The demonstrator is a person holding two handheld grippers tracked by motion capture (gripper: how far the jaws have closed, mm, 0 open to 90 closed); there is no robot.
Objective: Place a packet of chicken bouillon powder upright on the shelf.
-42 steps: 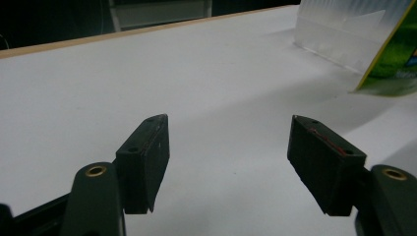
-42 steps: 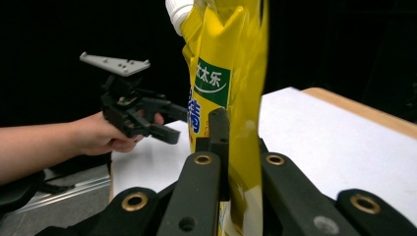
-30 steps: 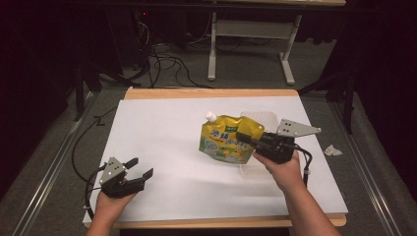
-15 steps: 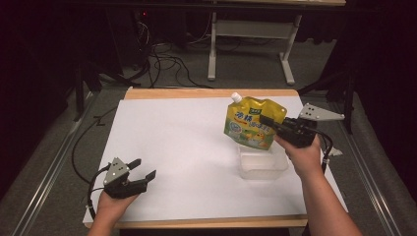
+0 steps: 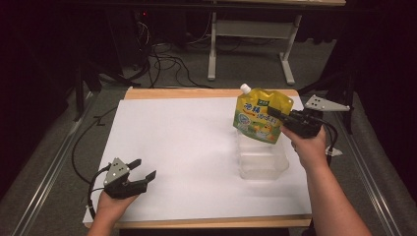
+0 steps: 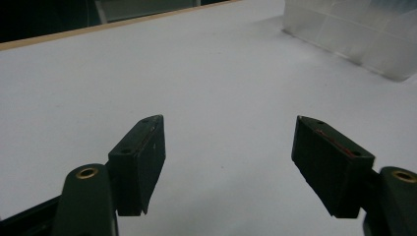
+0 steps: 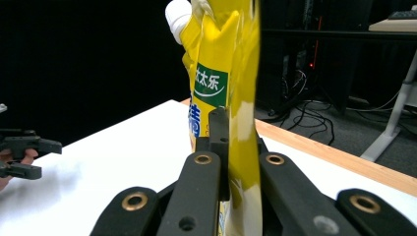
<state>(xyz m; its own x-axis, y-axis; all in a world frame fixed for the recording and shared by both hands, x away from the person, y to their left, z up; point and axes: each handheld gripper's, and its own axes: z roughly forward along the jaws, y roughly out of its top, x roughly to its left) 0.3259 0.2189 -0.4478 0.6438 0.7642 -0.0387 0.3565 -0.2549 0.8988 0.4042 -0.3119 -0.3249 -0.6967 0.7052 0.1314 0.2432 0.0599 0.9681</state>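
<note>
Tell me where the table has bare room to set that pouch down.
The white table top is bare across its middle and far left, between the open left gripper and the clear container. The right side is crowded: the container sits there, with the yellow pouch clamped in the right gripper above it.

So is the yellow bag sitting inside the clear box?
No, the right claw holds the yellow bag up in the air above the clear box.

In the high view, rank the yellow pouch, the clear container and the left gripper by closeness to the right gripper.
1. Yellow pouch: clamped in the right gripper, far right.
2. Clear container: just below it on the table.
3. Left gripper: near left corner.
</note>
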